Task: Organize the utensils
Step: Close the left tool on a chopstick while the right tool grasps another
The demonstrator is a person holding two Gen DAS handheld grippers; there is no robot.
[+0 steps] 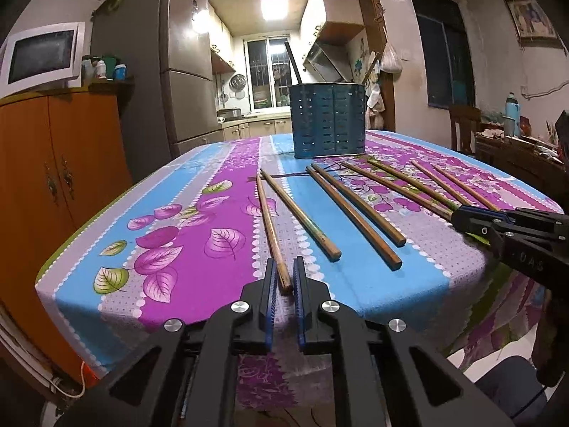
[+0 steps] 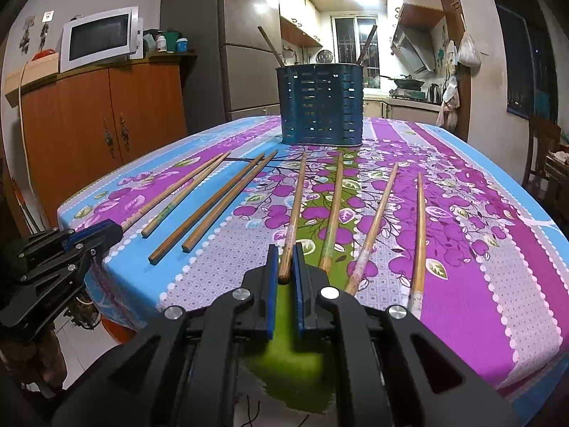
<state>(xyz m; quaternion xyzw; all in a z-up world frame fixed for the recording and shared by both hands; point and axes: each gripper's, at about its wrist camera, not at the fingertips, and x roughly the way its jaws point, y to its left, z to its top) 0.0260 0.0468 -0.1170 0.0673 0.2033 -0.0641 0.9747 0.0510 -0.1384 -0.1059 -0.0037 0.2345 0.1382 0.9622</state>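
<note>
Several wooden chopsticks lie fanned across the flowered tablecloth (image 1: pixel 199 220). At the far side stands a blue slotted utensil holder (image 1: pixel 329 121) (image 2: pixel 320 106) with two chopsticks upright in it. My left gripper (image 1: pixel 284 267) is shut on the near end of the leftmost chopstick (image 1: pixel 265 213), at the table's front edge. It shows at the left of the right wrist view (image 2: pixel 112 230). My right gripper (image 2: pixel 285 251) is shut on the near end of a middle chopstick (image 2: pixel 295 206). It enters the left wrist view from the right (image 1: pixel 457 219).
An orange wooden cabinet (image 2: pixel 106 117) with a microwave (image 2: pixel 101 37) on top stands left of the table, and a fridge (image 1: pixel 149 71) behind it. A wooden chair (image 2: pixel 540 156) and a cluttered side table (image 1: pixel 515 142) are on the right. The table's front edge is just under both grippers.
</note>
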